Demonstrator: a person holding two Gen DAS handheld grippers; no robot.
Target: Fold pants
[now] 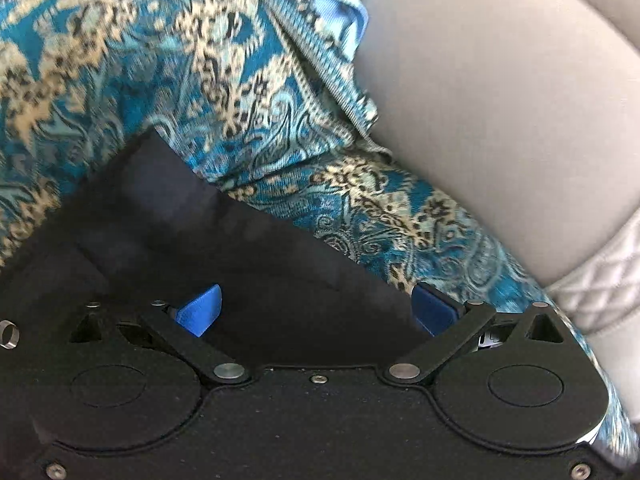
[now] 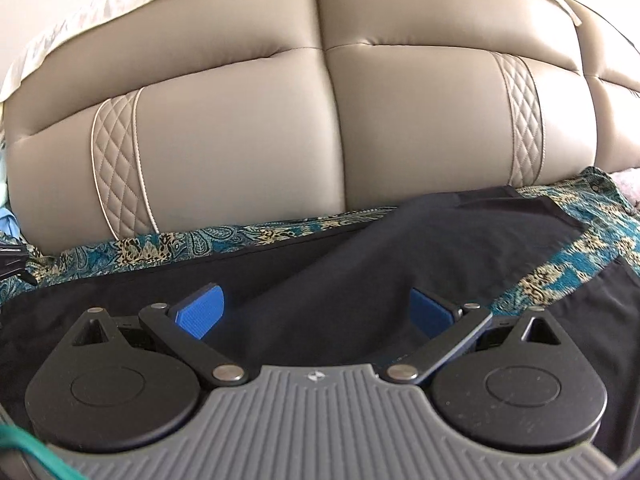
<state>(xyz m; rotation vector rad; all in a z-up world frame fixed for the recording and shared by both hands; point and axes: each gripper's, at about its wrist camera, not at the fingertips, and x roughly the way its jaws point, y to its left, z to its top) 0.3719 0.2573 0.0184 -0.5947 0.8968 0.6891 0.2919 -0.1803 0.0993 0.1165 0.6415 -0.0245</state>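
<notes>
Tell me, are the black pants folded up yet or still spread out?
Mostly spread out. The black pants lie loosely across the patterned cloth, with one flap turned over; both grippers are open above them.

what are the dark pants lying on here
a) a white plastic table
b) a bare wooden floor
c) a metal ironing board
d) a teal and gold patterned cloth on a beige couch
d: in the right wrist view the dark pants spread over a teal and gold patterned cloth, with the beige couch backrest rising right behind them.
</notes>
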